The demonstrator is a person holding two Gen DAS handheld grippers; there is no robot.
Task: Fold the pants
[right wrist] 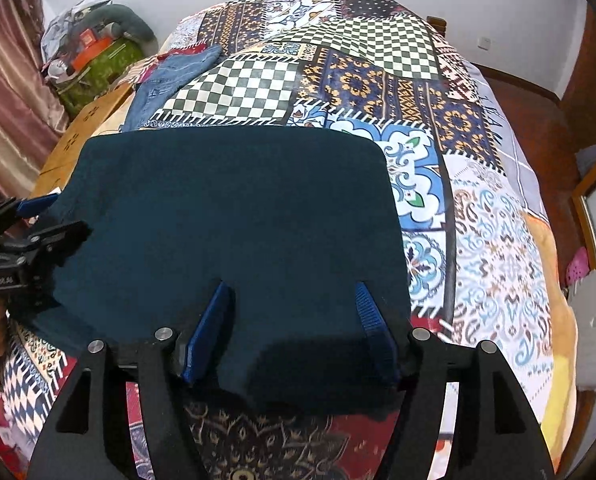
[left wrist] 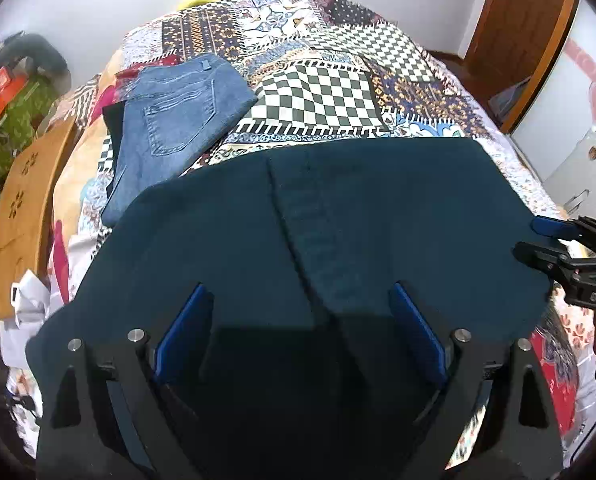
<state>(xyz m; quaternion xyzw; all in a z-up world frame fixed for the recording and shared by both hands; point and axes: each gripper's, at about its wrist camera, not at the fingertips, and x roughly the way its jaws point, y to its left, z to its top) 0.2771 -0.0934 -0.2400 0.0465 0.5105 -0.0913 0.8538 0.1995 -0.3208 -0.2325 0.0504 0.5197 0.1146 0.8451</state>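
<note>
Dark teal pants [left wrist: 298, 220] lie flat on the patchwork bedspread, a seam running down their middle; they also show in the right wrist view [right wrist: 234, 208]. My left gripper [left wrist: 299, 300] is open, its blue pads spread wide just above the near part of the pants. My right gripper [right wrist: 292, 300] is open over the pants' near right edge. The right gripper shows at the far right of the left wrist view [left wrist: 537, 240], and the left gripper at the left edge of the right wrist view [right wrist: 54, 216].
Folded blue jeans [left wrist: 178, 120] lie on the bed's far left, over a dark garment. A wooden board [left wrist: 22, 216] and a cluttered pile [left wrist: 14, 88] stand left of the bed. The patchwork bedspread [right wrist: 477, 240] extends right; a wooden door [left wrist: 525, 32] is at the far right.
</note>
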